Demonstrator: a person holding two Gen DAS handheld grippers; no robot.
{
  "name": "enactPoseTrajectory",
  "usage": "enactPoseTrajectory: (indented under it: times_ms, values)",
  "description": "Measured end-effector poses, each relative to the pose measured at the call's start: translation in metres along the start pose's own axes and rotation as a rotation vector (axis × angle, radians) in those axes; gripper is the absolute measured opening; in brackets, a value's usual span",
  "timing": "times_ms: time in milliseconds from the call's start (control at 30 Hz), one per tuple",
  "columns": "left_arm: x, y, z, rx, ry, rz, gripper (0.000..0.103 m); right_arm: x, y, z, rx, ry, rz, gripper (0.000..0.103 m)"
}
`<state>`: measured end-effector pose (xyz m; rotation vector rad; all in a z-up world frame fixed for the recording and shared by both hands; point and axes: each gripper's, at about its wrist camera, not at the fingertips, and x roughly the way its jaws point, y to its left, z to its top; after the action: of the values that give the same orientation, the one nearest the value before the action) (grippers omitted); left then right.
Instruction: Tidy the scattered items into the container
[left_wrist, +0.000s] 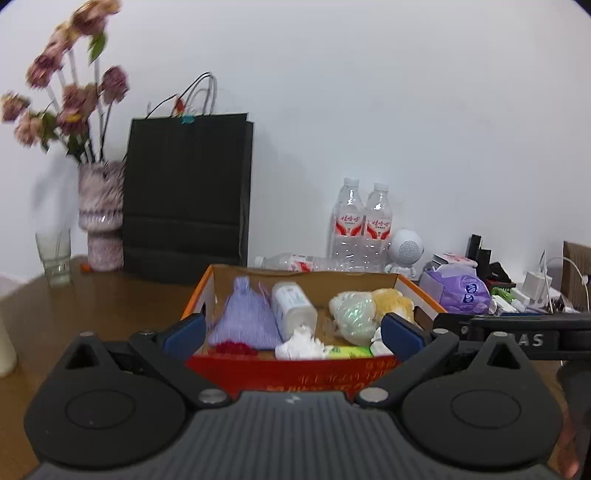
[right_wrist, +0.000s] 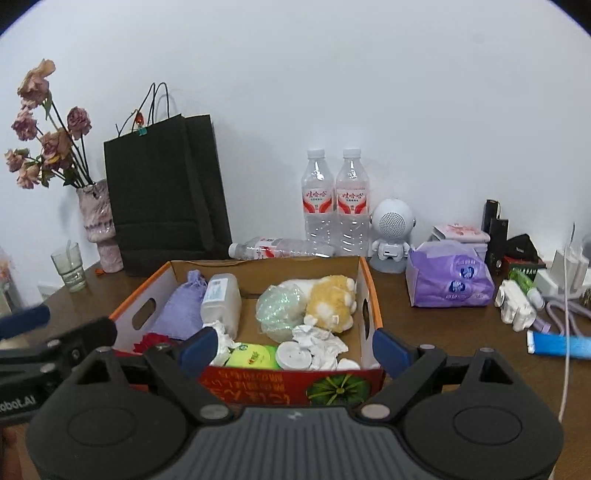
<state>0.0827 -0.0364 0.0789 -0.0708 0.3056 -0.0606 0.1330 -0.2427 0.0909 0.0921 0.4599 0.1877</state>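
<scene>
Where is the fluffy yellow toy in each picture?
Left wrist view: the yellow toy is at the far right of the box, partly hidden behind a shiny wrapped ball.
Right wrist view: the yellow toy lies near the middle of the picture, against the box's right wall.
Shared landmark: the two upright bottles behind the box.

Brown tabletop (right_wrist: 424, 332). Box (right_wrist: 373, 295) is set at the front middle. Vase (right_wrist: 98, 221), glass (right_wrist: 70, 267), black bag (right_wrist: 166, 195) and bottles (right_wrist: 336, 206) are ranged along the back edge; purple pack (right_wrist: 448, 277) toward the right edge.
</scene>
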Motion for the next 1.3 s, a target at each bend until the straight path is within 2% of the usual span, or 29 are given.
enactPoseTrajectory:
  times_ms: [133, 300, 500, 667, 967, 1067, 1300]
  values:
    - [-0.001, 0.009, -0.022, -0.013, 0.009, 0.019, 0.103, 0.000, -0.006, -0.029, 0.066, -0.052, 0.013, 0.091]
    - [0.002, 0.013, -0.036, 0.014, 0.035, 0.037, 0.103, 0.003, -0.004, -0.051, 0.057, -0.029, -0.009, 0.091]
    - [-0.003, 0.014, -0.040, 0.019, 0.036, 0.050, 0.103, -0.002, 0.004, -0.061, -0.003, -0.040, -0.009, 0.091]
    - [-0.026, 0.007, -0.040, 0.078, 0.039, 0.049, 0.103, -0.019, 0.009, -0.067, 0.003, -0.032, 0.018, 0.093]
    - [-0.080, 0.004, -0.070, 0.100, 0.128, 0.013, 0.103, -0.065, 0.015, -0.100, 0.028, 0.033, 0.043, 0.097]
    - [-0.095, 0.011, -0.080, 0.080, 0.146, 0.017, 0.103, -0.078, 0.017, -0.113, 0.015, 0.064, 0.042, 0.097]
    - [-0.100, 0.023, -0.101, 0.012, 0.268, 0.010, 0.103, -0.094, 0.027, -0.137, 0.005, 0.125, 0.043, 0.098]
